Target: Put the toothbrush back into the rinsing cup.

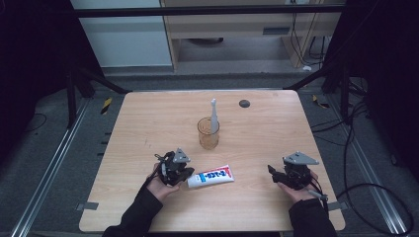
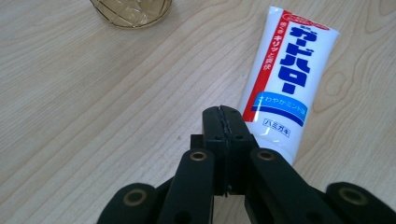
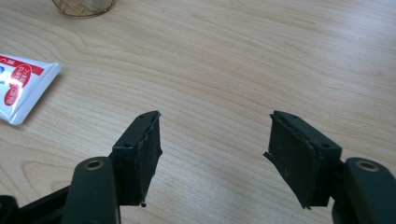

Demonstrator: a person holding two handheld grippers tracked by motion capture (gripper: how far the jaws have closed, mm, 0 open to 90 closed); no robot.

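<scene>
The left claw [image 1: 184, 173] sits low over the wooden table [image 1: 148, 123], its 2 black jaws pressed flat together with nothing caught between them. In the left gripper view the closed tips [image 2: 223, 122] lie just beside the near, lower end of the toothpaste tube [image 2: 280, 84], partly covering it from the camera; whether they actually touch it I cannot tell. The tube [image 1: 211, 177] lies flat on the table, white with red and blue printing, its crimped end pointing away toward the right side of the table, between the 2 hands and much closer to the left one.

The right claw [image 1: 274, 173] rests well apart from the tube, near the table's right front corner. Its jaws stand wide open, and in the right gripper view [image 3: 212, 144] bare wood shows between them; the tube's flat end [image 3: 21, 88] lies off to the side there.

Farther back, near the middle of the table, stands an amber glass cup [image 1: 208, 132] with a white toothbrush [image 1: 214, 114] upright in it. A small dark disc [image 1: 244, 103] lies beyond, toward the far edge.
</scene>
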